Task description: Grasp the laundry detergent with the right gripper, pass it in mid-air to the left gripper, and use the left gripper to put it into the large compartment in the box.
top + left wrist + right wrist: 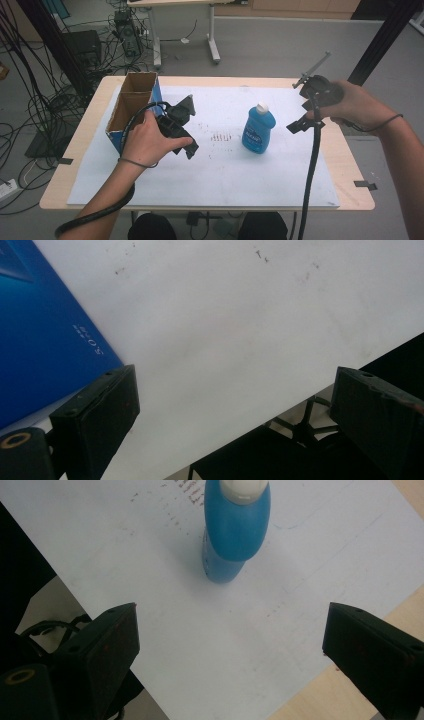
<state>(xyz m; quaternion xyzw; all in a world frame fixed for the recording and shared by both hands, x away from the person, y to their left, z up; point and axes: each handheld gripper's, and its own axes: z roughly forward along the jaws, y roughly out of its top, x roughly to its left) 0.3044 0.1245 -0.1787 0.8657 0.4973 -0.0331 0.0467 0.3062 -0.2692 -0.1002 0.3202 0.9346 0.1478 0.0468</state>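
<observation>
A blue bottle [259, 130] with a white cap stands upright on the white sheet [225, 170], right of the middle. In the right gripper view the bottle [235, 530] is straight ahead of the jaws, a short way off. My right gripper [299, 104] hovers just right of the bottle, open with nothing in it [230, 625]. An open-topped blue cardboard box [132, 105] stands at the table's left. My left gripper [192, 127] hangs beside the box's right wall, open and empty [235, 385], with the blue box wall [40, 340] at its left.
The wooden table [350, 150] shows a bare strip around the sheet. Black tape marks [365, 185] sit near its right and left edges. Cables and equipment [120, 35] lie on the floor behind, and black frame posts [380, 40] rise at the back corners.
</observation>
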